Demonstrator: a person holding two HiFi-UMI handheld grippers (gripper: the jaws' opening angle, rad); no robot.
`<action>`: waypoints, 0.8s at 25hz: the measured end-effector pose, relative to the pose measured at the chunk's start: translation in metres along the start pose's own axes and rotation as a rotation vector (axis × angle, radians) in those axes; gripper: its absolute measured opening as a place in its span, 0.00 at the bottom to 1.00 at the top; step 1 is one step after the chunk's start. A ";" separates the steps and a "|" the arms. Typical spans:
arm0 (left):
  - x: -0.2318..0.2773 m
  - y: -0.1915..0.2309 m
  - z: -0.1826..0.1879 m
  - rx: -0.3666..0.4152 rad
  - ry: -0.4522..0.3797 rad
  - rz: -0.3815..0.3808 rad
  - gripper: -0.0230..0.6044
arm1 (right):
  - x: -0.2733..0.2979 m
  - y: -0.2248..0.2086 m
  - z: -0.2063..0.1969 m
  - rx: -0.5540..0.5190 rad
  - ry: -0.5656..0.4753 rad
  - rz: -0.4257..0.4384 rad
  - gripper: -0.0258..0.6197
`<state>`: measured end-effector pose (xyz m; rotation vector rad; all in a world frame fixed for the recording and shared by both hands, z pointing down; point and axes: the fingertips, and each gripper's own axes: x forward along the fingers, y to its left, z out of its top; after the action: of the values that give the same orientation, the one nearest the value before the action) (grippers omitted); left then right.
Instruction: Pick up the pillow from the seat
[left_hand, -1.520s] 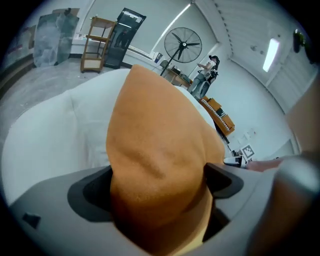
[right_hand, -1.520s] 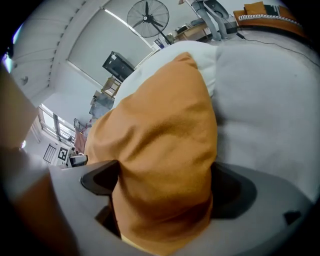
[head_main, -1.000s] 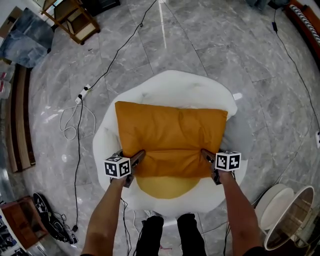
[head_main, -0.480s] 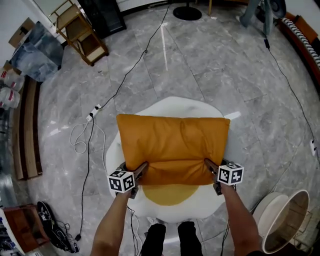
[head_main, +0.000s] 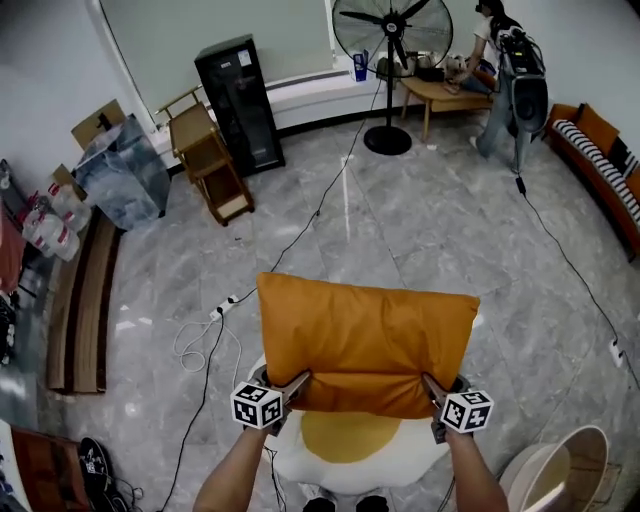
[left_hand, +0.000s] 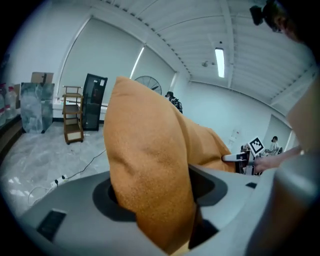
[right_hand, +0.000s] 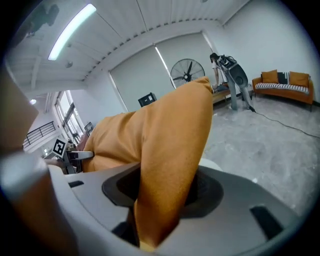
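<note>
While holding the pillow (head_main: 365, 335) up off the seat (head_main: 300, 465) by its two near corners: grips with left gripper (head_main: 295, 384) jaws half closed on fabric, opening slightly; right gripper (head_main: 432, 386) jaws tighter on fabric. Risks dropping the left corner if loosened further.

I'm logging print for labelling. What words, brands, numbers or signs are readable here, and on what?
No text is readable.
Left gripper and right gripper cubes: square black-and-white patterns, no letters.
Black cabinet: pale sticker, too small to read.
Pillow: plain orange, no print.
</note>
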<state>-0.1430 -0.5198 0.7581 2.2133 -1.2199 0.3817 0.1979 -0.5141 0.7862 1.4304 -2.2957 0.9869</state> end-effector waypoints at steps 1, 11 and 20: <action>-0.010 -0.007 0.014 0.013 -0.020 -0.001 0.54 | -0.012 0.008 0.013 -0.008 -0.022 0.004 0.37; -0.107 -0.072 0.150 0.108 -0.270 0.009 0.53 | -0.117 0.088 0.157 -0.138 -0.290 0.008 0.37; -0.211 -0.124 0.247 0.182 -0.497 0.020 0.53 | -0.213 0.176 0.255 -0.280 -0.513 0.031 0.37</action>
<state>-0.1595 -0.4763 0.4137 2.5471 -1.5076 -0.0637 0.1806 -0.4874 0.4115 1.6695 -2.6727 0.2960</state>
